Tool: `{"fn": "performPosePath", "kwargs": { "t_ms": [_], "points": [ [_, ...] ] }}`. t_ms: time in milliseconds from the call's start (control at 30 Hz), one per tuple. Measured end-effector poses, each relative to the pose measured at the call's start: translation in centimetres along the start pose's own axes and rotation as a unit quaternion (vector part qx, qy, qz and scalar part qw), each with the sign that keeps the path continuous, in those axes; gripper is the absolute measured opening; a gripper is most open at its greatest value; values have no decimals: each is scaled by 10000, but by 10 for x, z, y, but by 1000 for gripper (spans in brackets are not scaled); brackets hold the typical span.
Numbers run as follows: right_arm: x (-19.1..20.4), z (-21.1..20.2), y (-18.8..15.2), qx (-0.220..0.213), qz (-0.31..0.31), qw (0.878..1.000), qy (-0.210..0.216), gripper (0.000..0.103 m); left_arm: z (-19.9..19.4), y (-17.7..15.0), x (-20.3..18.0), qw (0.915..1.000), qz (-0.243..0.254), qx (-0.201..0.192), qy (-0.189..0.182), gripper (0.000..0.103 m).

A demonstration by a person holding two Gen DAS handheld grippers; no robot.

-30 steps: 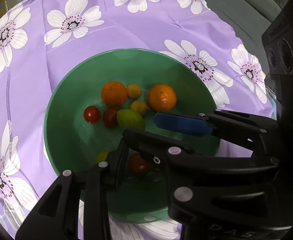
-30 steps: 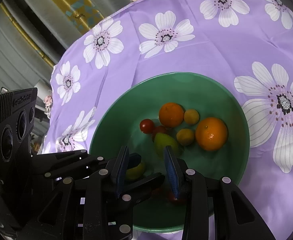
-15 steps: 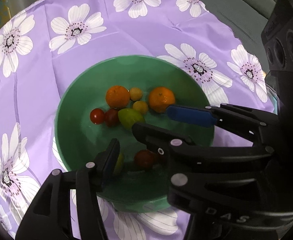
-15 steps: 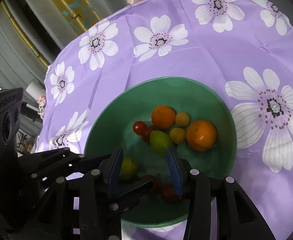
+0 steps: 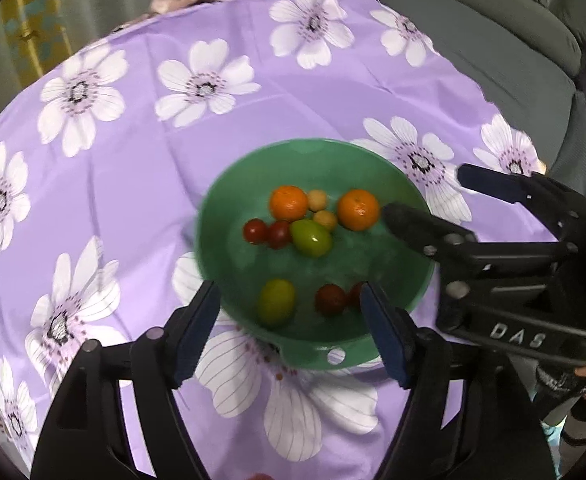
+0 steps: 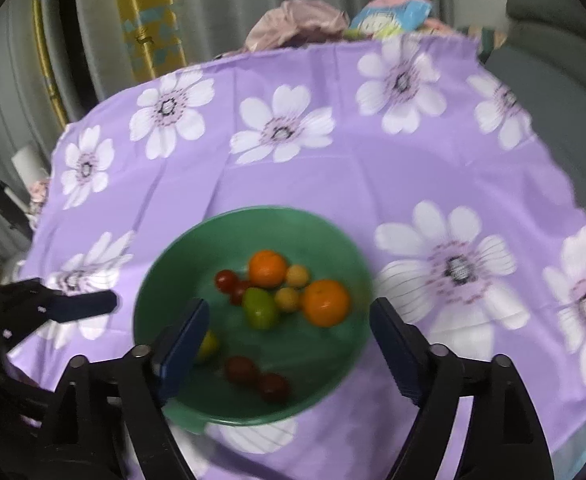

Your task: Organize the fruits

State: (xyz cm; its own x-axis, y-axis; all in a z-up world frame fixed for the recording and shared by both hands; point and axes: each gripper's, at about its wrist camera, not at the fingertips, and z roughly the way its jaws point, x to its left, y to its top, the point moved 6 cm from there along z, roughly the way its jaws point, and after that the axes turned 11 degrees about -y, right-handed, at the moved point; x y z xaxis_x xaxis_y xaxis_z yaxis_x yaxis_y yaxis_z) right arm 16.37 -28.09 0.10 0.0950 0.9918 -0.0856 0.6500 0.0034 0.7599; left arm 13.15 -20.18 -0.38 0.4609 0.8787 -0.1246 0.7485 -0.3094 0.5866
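From my remote seat, I see my left gripper (image 5: 289,332) spread wide and empty above the near rim of the green bowl (image 5: 221,264), while my right gripper (image 6: 289,344) hangs just as wide and empty over the same bowl from the other side. Inside the bowl lie two oranges (image 5: 288,203), two small yellow fruits (image 5: 317,200), a green mango (image 5: 311,237) and two red tomatoes (image 5: 255,231) bunched at the far side, with a yellow-green fruit (image 5: 277,302) and two more red ones (image 5: 330,299) nearer the rim. The bowl sits on a purple tablecloth (image 5: 133,184) printed with white flowers, a grey sofa (image 5: 505,48) beyond it.
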Motion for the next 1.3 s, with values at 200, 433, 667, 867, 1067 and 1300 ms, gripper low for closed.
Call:
{"fn": "performPosePath", "kwargs": {
  "t_ms": [200,433,667,867,1067,1300],
  "points": [
    [-4,-19,0,-143,-254,9993,-241,88,-15,-3,10,9987,-151,-166,463,77],
    [4,-31,-3,-209,-562,9979,-248,88,-22,-10,14,9986,-66,-125,512,77],
    [10,-34,-1,-250,-626,9975,-192,88,-24,-7,13,9983,-6,-143,567,77],
    [11,-34,-1,-239,-596,9978,-185,88,-21,-3,14,9982,-7,-121,584,77],
    [11,-32,0,-212,-575,9980,-176,88,-15,0,16,9981,-30,-88,606,77],
    [11,-28,1,-205,-578,9980,-159,88,-11,2,20,9980,-73,-45,631,77]
  ]
}}
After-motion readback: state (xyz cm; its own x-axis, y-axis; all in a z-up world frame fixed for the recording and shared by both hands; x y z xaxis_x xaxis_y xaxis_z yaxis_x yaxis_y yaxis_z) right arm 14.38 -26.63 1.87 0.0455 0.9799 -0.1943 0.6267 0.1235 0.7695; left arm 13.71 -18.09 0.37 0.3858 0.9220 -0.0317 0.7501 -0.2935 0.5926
